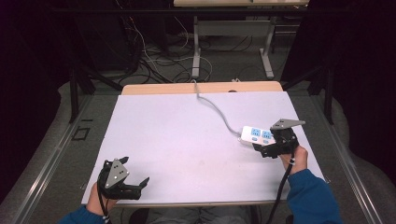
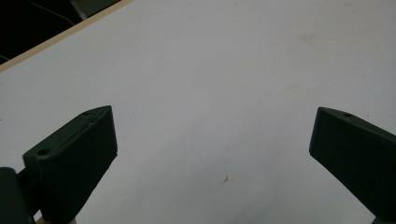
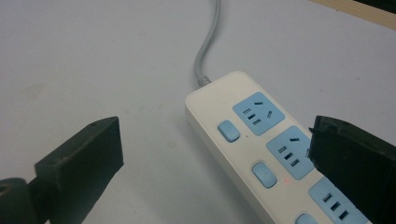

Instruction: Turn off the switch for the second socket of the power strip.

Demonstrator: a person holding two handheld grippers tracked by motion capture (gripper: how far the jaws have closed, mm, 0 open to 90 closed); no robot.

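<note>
A white power strip (image 1: 254, 134) with blue sockets lies on the right side of the white table top (image 1: 177, 140). Its grey cable (image 1: 215, 108) runs off over the far edge. My right gripper (image 1: 264, 147) hovers at the strip's near end. In the right gripper view the power strip (image 3: 243, 144) sits between the open jaws of my right gripper (image 3: 215, 135); the right jaw covers part of a socket, and a small red light (image 3: 286, 178) glows beside a blue switch (image 3: 264, 174). My left gripper (image 1: 136, 170) rests open near the front left edge, over bare table (image 2: 212, 121).
The table's wooden far edge (image 1: 201, 87) shows beyond the white sheet. Behind it on the floor are cable tangles (image 1: 149, 60) and another table's metal legs (image 1: 196, 51). Dark curtains close in both sides.
</note>
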